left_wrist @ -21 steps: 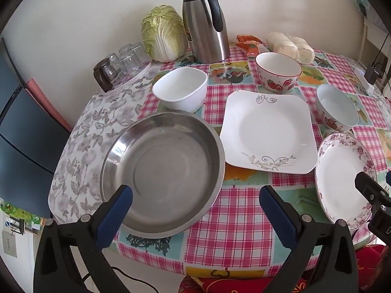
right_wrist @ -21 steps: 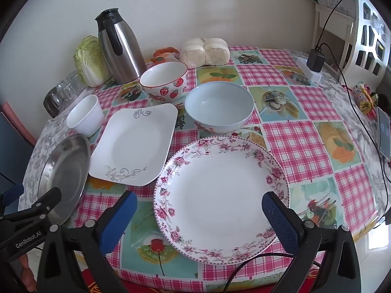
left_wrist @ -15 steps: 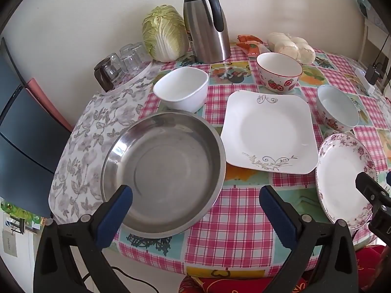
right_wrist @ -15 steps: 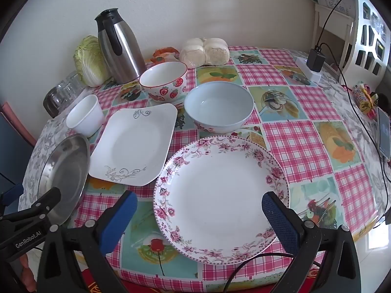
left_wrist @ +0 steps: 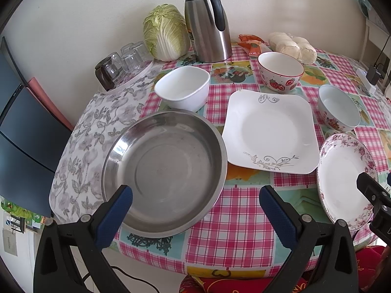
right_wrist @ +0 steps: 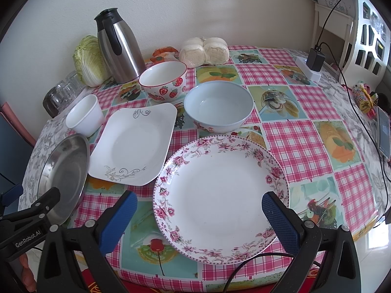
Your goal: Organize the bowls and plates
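Hovering with fingers spread wide (nothing gripped), left gripper (left_wrist: 195,204) over steel pan (left_wrist: 163,171), right gripper (right_wrist: 199,210) over floral plate (right_wrist: 220,188).

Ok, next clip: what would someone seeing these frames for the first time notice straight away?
Probably the spread of empty dishes on the pink checked tablecloth: a round floral-rimmed plate at the near edge, a square white plate to its left, and a shiny steel basin further left. Behind them stand a strawberry-patterned bowl and a tall steel jug by the wall. Both blue-padded grippers, left gripper and right gripper, hang wide open above the table, holding nothing.
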`<state>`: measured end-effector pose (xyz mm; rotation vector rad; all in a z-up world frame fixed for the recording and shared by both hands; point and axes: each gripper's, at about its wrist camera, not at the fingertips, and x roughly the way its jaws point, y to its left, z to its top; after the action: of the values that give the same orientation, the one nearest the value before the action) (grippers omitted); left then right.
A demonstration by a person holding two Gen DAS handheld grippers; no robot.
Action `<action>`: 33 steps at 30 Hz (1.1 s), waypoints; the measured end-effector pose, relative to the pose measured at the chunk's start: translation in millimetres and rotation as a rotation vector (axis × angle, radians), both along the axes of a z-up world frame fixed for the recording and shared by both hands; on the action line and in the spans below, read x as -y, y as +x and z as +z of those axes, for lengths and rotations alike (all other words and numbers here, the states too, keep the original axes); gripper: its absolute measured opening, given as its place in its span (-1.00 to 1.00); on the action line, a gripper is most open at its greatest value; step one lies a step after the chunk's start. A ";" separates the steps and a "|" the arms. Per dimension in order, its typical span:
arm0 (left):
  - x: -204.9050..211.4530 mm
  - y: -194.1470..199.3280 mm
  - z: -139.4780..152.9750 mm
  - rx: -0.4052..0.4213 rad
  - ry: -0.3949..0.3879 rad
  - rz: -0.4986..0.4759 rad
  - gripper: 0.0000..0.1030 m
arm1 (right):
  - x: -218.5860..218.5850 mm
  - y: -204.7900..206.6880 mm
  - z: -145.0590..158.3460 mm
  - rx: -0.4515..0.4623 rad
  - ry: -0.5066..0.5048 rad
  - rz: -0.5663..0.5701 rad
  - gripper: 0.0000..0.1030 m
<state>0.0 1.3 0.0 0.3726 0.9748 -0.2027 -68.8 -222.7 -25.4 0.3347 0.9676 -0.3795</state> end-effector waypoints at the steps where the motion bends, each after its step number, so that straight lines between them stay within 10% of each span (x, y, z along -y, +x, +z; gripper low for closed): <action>1: 0.1 0.0 0.0 0.000 0.000 0.000 1.00 | 0.0 0.1 0.0 0.000 0.000 0.000 1.00; 33: -15.8 6.3 0.4 0.001 -0.080 0.030 1.00 | -2.5 0.1 0.7 0.018 0.004 0.012 1.00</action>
<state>6.3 17.1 0.3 0.2842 0.9675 -0.2133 -68.7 -220.1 -24.7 0.3353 0.9528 -0.3626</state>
